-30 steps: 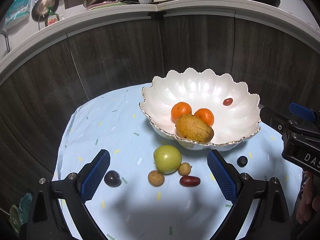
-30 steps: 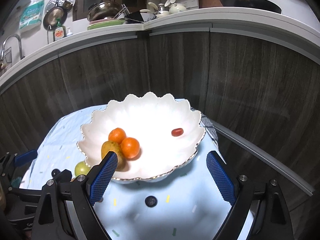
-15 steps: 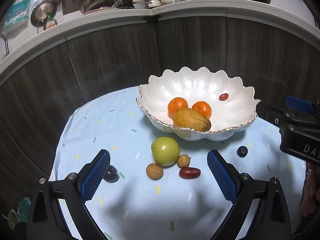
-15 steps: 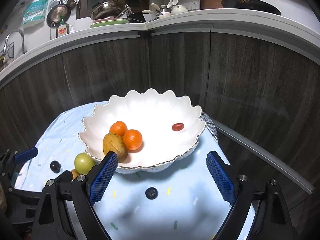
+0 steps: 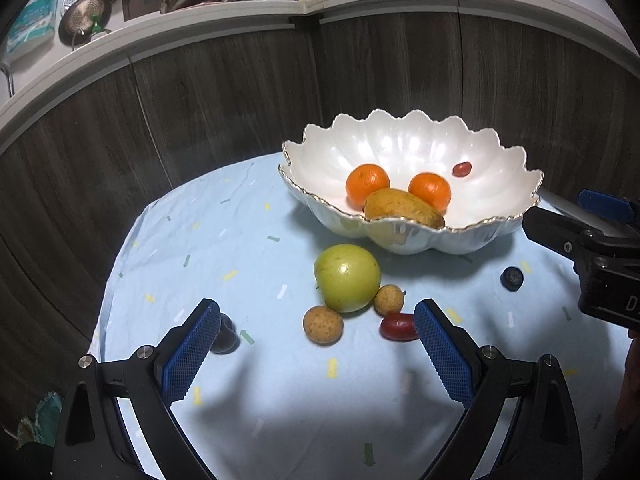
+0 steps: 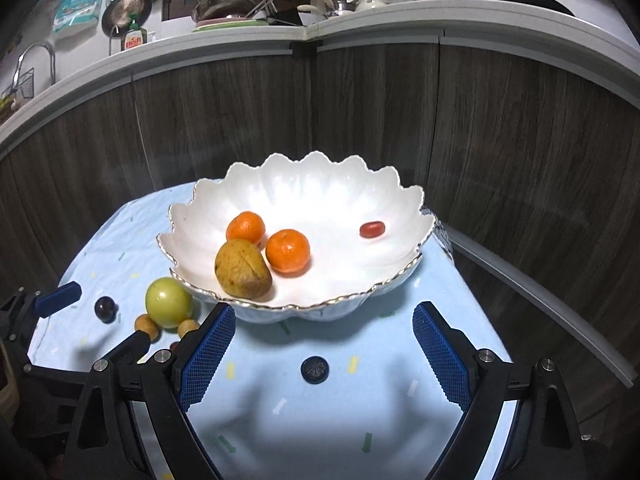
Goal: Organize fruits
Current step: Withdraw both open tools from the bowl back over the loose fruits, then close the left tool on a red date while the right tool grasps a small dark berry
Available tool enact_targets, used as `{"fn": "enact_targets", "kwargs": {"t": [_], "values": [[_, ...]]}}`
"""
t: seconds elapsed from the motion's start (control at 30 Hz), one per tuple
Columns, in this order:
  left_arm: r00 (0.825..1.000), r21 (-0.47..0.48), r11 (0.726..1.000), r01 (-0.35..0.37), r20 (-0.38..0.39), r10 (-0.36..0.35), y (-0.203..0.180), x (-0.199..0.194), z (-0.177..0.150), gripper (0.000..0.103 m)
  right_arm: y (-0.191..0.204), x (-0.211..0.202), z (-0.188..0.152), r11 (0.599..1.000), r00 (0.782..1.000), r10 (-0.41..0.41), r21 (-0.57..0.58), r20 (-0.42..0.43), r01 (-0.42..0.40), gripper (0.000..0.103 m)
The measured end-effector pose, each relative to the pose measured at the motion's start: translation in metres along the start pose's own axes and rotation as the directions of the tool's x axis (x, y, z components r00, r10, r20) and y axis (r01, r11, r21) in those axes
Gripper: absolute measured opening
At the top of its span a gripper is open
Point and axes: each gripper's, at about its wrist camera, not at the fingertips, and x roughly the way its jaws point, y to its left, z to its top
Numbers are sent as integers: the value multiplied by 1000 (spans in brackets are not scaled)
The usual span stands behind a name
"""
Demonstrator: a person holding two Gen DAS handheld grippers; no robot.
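two grippers over a round table draped in a pale blue cloth [image 5: 256, 240] with confetti-like flecks. left gripper [image 5: 318, 344] spread wide, blue pads apart, nothing between them but cloth and loose fruit beyond the tips. right gripper [image 6: 324, 350] equally wide, gripping nothing, hovering with a small dark blueberry [image 6: 315, 369] lying on the cloth between its pads.

white scalloped bowl [image 6: 280, 188] with a gold rim, toward the far side of the table. inside: two tangerines [image 6: 288, 250] near the middle, a yellow-brown mango [image 6: 242, 268] resting against the near-left wall and touching both, and a small red oblong fruit [image 6: 372, 229] (possibly a grape tomato or a jujube; too small to tell) well apart on the right slope.

outside the bowl, on the cloth in the left wrist view: green apple [image 5: 347, 278] just in front of the bowl; two small tan round fruits, likely longans, one [image 5: 323, 325] at its lower left, the other [image 5: 389, 300] touching its lower right; a red oblong fruit [image 5: 398, 327] just beside the right-hand pad; a dark plum-like fruit [image 5: 226, 338] partly hidden behind the left-hand pad; the blueberry further right, near the right gripper's black body.

beyond the table, dark wood-grain cabinet fronts [image 6: 500, 128] under a white countertop [image 6: 400, 20] crowded with pans, dishes and a green dish-soap bottle [image 6: 133, 38].
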Motion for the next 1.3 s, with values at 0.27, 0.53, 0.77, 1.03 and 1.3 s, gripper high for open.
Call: {"fn": "enact_targets", "kwargs": {"t": [0.27, 0.53, 0.77, 1.03, 1.3], "values": [[998, -1, 999, 38, -53, -38, 2, 13, -6, 96, 1, 13, -9, 1000, 999, 9, 6, -48, -9, 91], [993, -10, 997, 79, -84, -79, 2, 23, -5, 85, -1, 25, -14, 999, 996, 22, 28, -87, -20, 90], [988, -15, 993, 118, -102, -119, -4, 21, -5, 79, -4, 34, -18, 998, 991, 31, 53, -128, -24, 82], [982, 28, 987, 158, -105, -155, -25, 22, -5, 68, -9, 35, -21, 997, 988, 42, 73, -147, -32, 72], [968, 70, 975, 209, -154, -197, -39, 29, -4, 53, -4, 36, -23, 998, 985, 51, 45, -165, -44, 67]]}}
